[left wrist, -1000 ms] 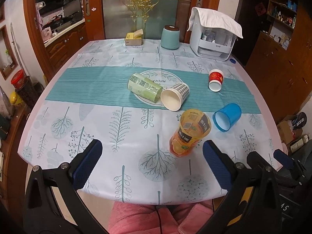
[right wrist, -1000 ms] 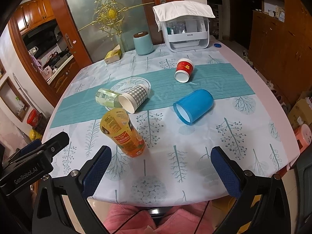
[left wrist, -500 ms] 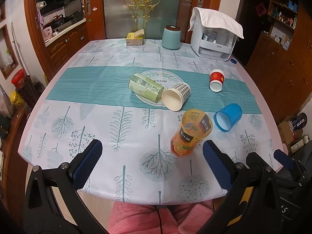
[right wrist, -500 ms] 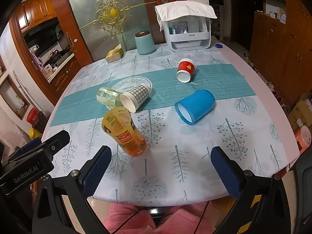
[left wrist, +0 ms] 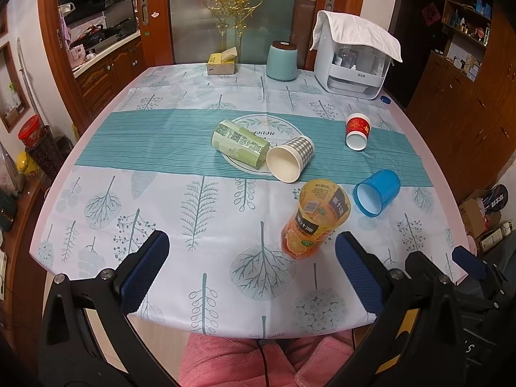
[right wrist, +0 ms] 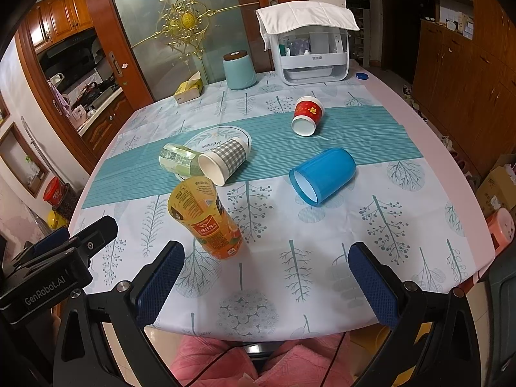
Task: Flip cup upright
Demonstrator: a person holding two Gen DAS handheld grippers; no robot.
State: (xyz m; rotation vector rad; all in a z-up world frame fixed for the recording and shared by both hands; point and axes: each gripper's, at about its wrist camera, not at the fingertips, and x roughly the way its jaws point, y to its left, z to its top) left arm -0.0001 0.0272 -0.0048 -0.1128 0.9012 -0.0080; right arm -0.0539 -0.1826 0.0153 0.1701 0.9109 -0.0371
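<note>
An orange juice cup [left wrist: 314, 219] [right wrist: 206, 217] stands on the tablecloth near the front. A blue plastic cup [left wrist: 376, 192] [right wrist: 322, 175] lies on its side, mouth toward me. A grey checked paper cup [left wrist: 290, 158] [right wrist: 225, 159] and a green printed cup [left wrist: 240, 144] [right wrist: 179, 159] lie on their sides at the table's middle. A red paper cup [left wrist: 356, 130] [right wrist: 306, 114] lies farther back right. My left gripper [left wrist: 251, 267] and right gripper [right wrist: 266, 277] are both open and empty, above the table's front edge.
A white covered appliance [left wrist: 353, 64] [right wrist: 311, 48], a teal canister [left wrist: 281, 60] [right wrist: 239, 70] and a yellow tissue box [left wrist: 222, 63] [right wrist: 189, 89] stand along the back. The table edge [left wrist: 432, 167] curves at right. Wooden cabinets [right wrist: 461, 74] stand at right.
Both views have crept slightly forward and shifted a little. The cups have not moved and both grippers stay open.
</note>
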